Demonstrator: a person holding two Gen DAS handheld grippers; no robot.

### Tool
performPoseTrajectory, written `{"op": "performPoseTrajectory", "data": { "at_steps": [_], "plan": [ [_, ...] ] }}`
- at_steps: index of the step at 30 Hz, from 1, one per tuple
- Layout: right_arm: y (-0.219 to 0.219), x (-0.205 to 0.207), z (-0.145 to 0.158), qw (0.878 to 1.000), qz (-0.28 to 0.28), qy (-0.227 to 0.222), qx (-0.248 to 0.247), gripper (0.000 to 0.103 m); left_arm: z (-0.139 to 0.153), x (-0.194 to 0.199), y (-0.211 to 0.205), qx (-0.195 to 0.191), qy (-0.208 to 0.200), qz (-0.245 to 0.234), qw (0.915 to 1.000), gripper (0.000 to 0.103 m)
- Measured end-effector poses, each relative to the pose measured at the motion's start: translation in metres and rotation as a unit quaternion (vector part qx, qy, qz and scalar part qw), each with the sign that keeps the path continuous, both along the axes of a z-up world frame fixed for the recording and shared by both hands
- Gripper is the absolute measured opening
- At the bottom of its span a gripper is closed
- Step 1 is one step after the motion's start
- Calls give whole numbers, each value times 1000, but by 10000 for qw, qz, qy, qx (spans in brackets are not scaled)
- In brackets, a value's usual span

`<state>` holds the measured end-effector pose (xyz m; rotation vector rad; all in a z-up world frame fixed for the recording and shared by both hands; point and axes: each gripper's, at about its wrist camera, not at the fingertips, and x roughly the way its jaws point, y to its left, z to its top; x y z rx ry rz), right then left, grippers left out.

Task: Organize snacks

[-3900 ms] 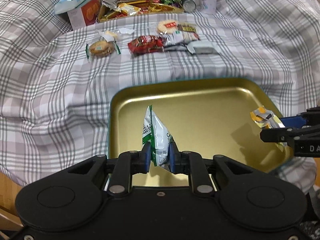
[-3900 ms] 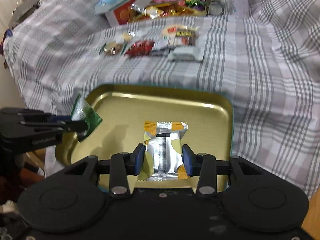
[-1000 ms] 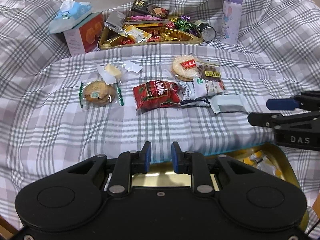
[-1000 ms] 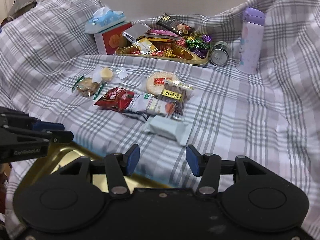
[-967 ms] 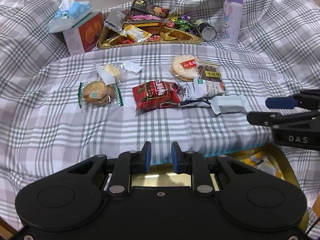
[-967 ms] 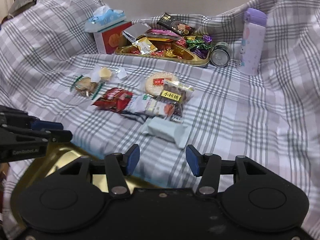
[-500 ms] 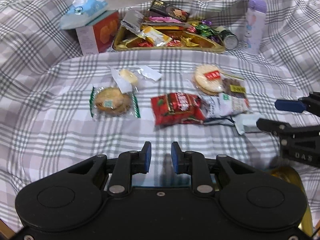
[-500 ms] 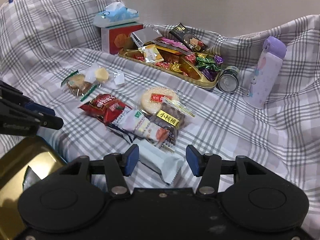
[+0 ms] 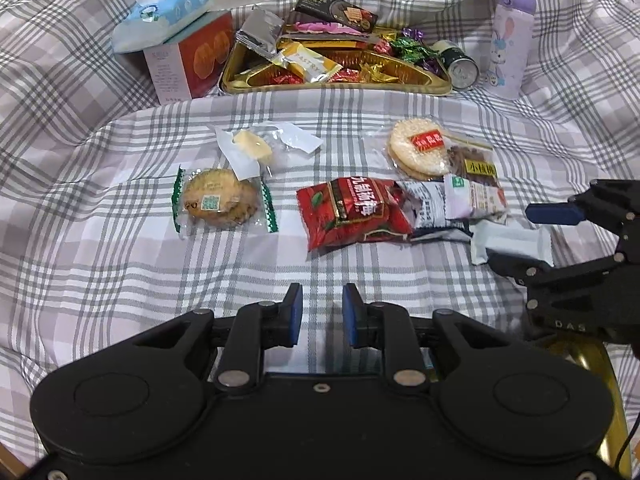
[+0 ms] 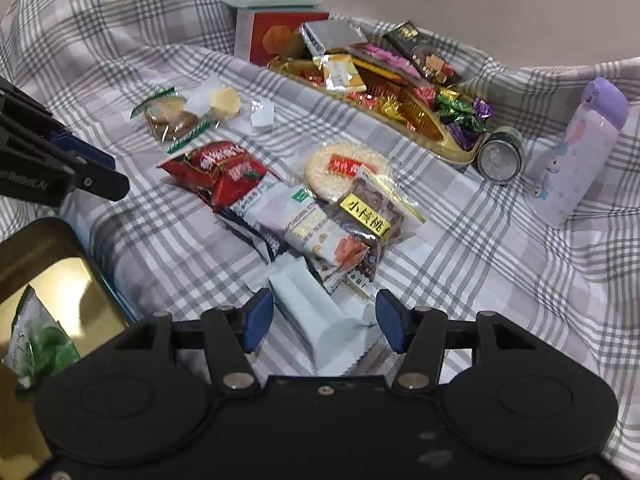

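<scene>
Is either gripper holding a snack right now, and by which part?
Neither. The left gripper is empty; the right gripper's opening jaws straddle the pale blue packet without pressing it.

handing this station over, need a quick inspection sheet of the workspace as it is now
surface: grey plaid cloth, rumpled at the edges
job's things: gold tin holding a green packet; loose row of round cookie, red packet, pale blue packet
clutter: full candy tray, tissue box, can, purple bottle
grippers: left gripper empty, jaws narrow; right gripper opening, astride the pale blue packet, pads clear
cables: nothing seen
surroundings: plain wall behind
</scene>
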<state>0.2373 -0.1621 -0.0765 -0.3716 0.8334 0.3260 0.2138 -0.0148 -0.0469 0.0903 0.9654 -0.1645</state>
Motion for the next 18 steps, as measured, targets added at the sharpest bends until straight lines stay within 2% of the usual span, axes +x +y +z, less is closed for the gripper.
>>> {"op": "performPoseTrajectory", "data": {
  "at_steps": [7,12,15,18],
  "plan": [
    [-5,1,-1,9998,20,83,158,56,-1,5,-4,-2,-13,-126,9999,31],
    [-6,-4,-1,9996,-80,58,251,48,0,11,-8,53,-57,-220,9997,31],
    [-5,-9,-1,9994,-238,16,239,47,0,15,-9,54,-48,-238,9997,31],
    [-7,-10,-1,9974,-655,29,301,46,-1,18,-11,34,-39,-248,9997,31]
  ]
}}
